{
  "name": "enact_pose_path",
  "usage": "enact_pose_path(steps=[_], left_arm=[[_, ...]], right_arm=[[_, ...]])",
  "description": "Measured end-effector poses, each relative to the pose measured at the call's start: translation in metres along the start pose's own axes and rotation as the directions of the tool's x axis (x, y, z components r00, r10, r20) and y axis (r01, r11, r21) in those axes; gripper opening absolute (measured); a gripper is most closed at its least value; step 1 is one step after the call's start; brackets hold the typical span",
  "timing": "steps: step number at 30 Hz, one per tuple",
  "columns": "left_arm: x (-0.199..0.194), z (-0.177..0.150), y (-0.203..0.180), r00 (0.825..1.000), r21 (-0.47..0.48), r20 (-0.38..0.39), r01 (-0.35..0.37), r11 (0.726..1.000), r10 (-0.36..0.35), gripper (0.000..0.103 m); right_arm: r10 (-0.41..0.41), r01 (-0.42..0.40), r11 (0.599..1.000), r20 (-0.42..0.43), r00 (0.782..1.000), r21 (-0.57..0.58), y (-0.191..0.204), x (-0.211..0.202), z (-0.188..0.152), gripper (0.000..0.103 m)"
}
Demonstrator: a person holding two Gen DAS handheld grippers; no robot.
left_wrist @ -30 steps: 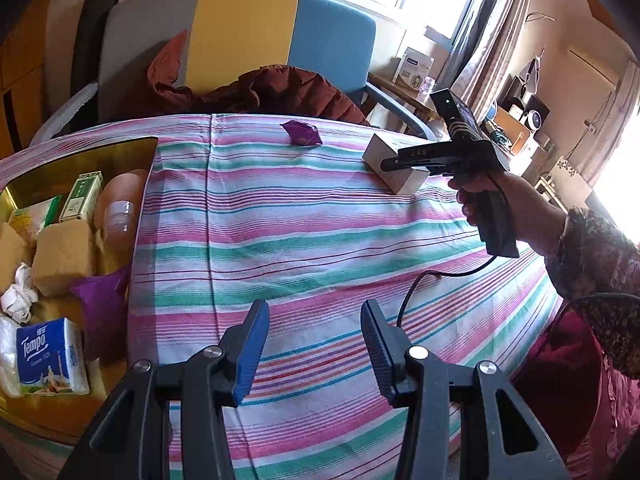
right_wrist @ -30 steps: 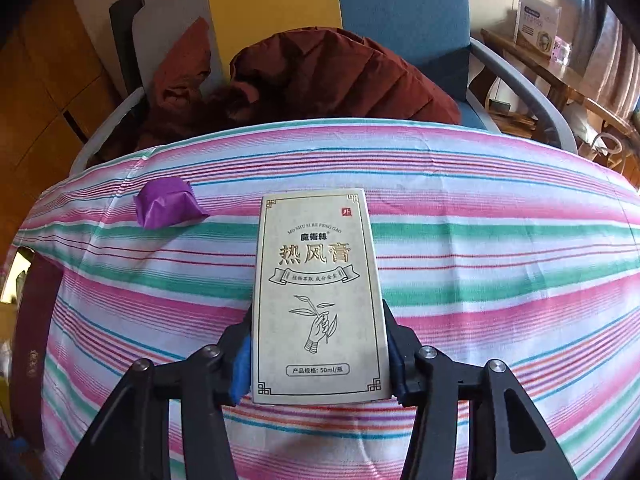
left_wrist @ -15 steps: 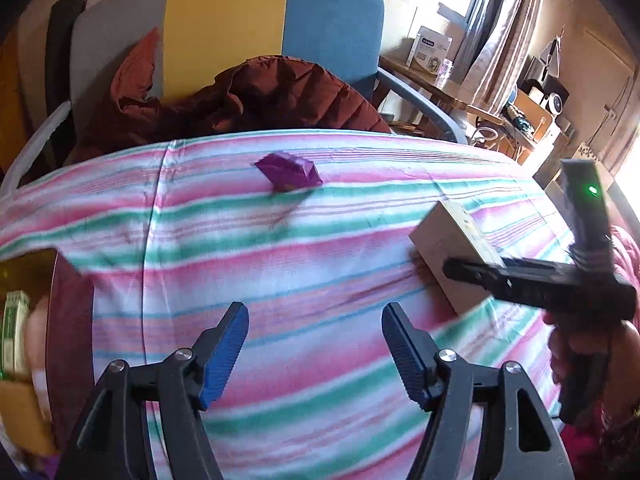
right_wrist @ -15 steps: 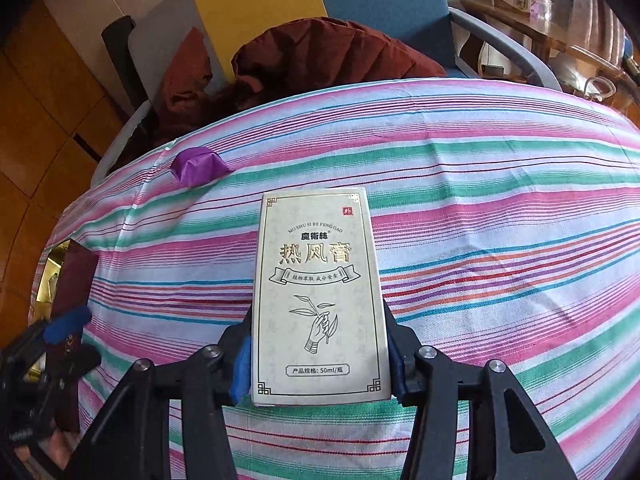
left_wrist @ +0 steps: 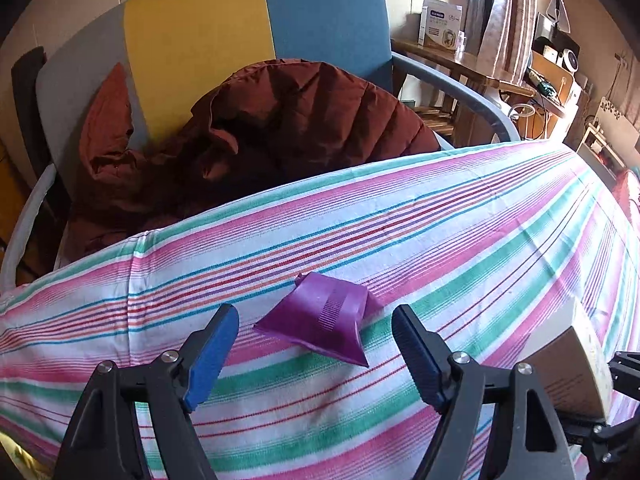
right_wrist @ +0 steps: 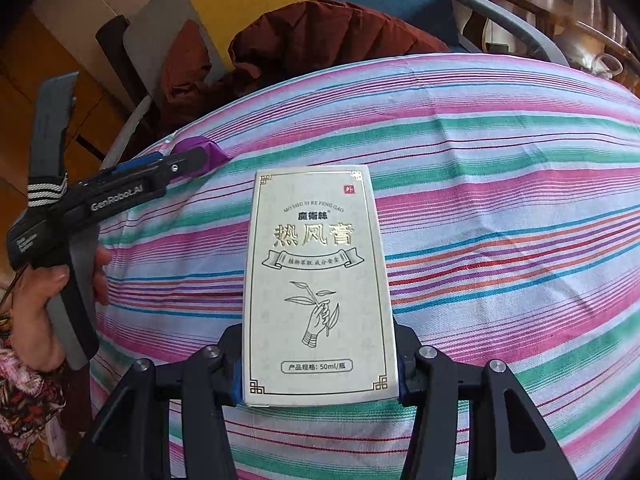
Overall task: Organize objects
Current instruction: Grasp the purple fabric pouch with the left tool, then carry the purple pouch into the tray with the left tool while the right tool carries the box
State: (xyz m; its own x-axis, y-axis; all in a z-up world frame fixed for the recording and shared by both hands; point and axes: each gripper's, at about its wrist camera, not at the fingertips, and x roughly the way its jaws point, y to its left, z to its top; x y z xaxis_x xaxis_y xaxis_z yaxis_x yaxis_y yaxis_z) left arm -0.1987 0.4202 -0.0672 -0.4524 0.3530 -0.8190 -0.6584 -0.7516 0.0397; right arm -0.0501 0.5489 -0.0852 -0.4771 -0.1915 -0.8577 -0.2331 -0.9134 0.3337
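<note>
A small purple packet (left_wrist: pixel 324 312) lies on the striped tablecloth (left_wrist: pixel 460 248) near the table's far edge. My left gripper (left_wrist: pixel 314 318) points down at it with its jaws opening wide. The packet sits between the blue pads (left_wrist: pixel 212 352), and neither pad touches it. In the right wrist view the left gripper (right_wrist: pixel 192 162) reaches the same purple packet (right_wrist: pixel 210 150) from the left. My right gripper (right_wrist: pixel 319 360) is shut on a white box (right_wrist: pixel 316 280) with gold Chinese print, held above the cloth. That box (left_wrist: pixel 568 376) also shows at the lower right of the left wrist view.
Behind the table's far edge stands a chair (left_wrist: pixel 224 32) with a grey, yellow and blue back. A maroon jacket (left_wrist: pixel 260 140) is heaped on its seat. A wooden shelf with a white carton (left_wrist: pixel 440 20) is at the back right. A person's hand (right_wrist: pixel 44 300) holds the left gripper's handle.
The left gripper swept right across the table, away from the gold tin of items, and now stands over the purple packet with its jaws wider. The right gripper kept the box and barely shifted.
</note>
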Motion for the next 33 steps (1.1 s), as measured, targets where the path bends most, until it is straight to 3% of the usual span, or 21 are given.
enact_pose_path(steps=[3,5,6,14,22,33], left_arm=[[0.004,-0.005,0.000,0.999,-0.019,0.019,0.042,0.999,-0.042,0.078],[0.004,-0.010,0.001,0.998,-0.051,0.038,0.050,0.997,-0.048,0.056],[0.005,-0.013,0.003,0.998,-0.068,0.045,0.048,0.996,-0.045,0.055],[-0.003,-0.034,0.018,0.994,-0.172,0.091,0.071,0.983,-0.056,0.054],[-0.035,-0.078,0.011,0.992,-0.191,0.126,0.008,0.981,0.017,0.054],[-0.086,-0.145,0.019,0.985,-0.237,0.166,0.005,0.971,0.035,0.054]], right_arm=[[0.003,-0.003,1.000,-0.001,1.000,0.000,-0.001,0.000,0.001,0.053],[0.003,-0.003,1.000,-0.001,1.000,0.000,-0.001,0.000,0.001,0.053],[0.002,-0.002,1.000,-0.001,1.000,-0.001,-0.001,0.000,0.001,0.053],[-0.007,0.007,1.000,0.004,1.000,-0.017,0.002,0.002,0.002,0.053],[0.033,-0.033,0.999,0.018,0.999,-0.016,0.004,0.003,0.003,0.052],[0.052,-0.042,0.988,0.059,0.997,-0.147,0.030,0.000,0.002,0.052]])
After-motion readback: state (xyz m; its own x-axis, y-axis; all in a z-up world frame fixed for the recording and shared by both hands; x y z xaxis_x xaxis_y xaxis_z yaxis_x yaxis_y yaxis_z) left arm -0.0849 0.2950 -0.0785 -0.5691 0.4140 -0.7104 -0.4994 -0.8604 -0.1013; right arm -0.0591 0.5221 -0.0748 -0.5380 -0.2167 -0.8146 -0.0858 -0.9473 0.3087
